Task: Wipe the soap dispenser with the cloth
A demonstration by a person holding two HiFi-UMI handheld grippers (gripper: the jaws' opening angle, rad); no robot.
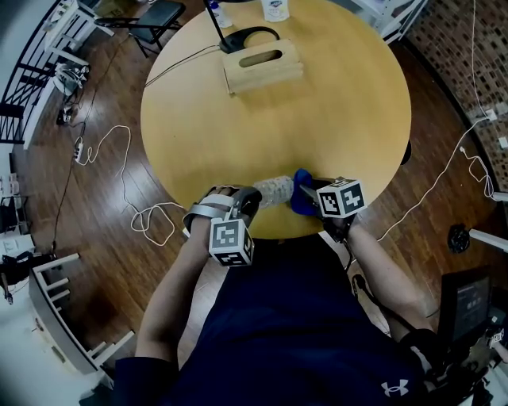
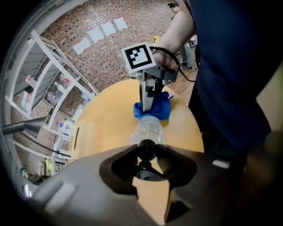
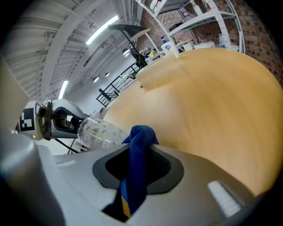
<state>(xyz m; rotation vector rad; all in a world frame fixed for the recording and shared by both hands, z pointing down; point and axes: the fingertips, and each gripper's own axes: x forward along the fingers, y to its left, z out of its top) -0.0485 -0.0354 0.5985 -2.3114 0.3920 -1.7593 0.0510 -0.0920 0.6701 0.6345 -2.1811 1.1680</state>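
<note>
A clear soap dispenser (image 1: 274, 190) lies tipped on its side over the round table's near edge. My left gripper (image 1: 248, 203) is shut on its dark pump neck (image 2: 146, 145), and the clear body (image 2: 148, 128) points away from the jaws. A blue cloth (image 1: 302, 193) sits against the far end of the bottle. My right gripper (image 1: 305, 190) is shut on that cloth (image 3: 138, 145), which sticks up between the jaws next to the bottle (image 3: 99, 132). In the left gripper view the right gripper (image 2: 148, 103) presses the cloth (image 2: 154, 109) down behind the bottle.
A wooden tissue box (image 1: 262, 66) stands at the far side of the round wooden table (image 1: 349, 119), with a black cable and headset (image 1: 248, 37) beside it. White bottles (image 1: 276, 8) stand at the far edge. Cables trail across the wood floor (image 1: 111, 158) on the left.
</note>
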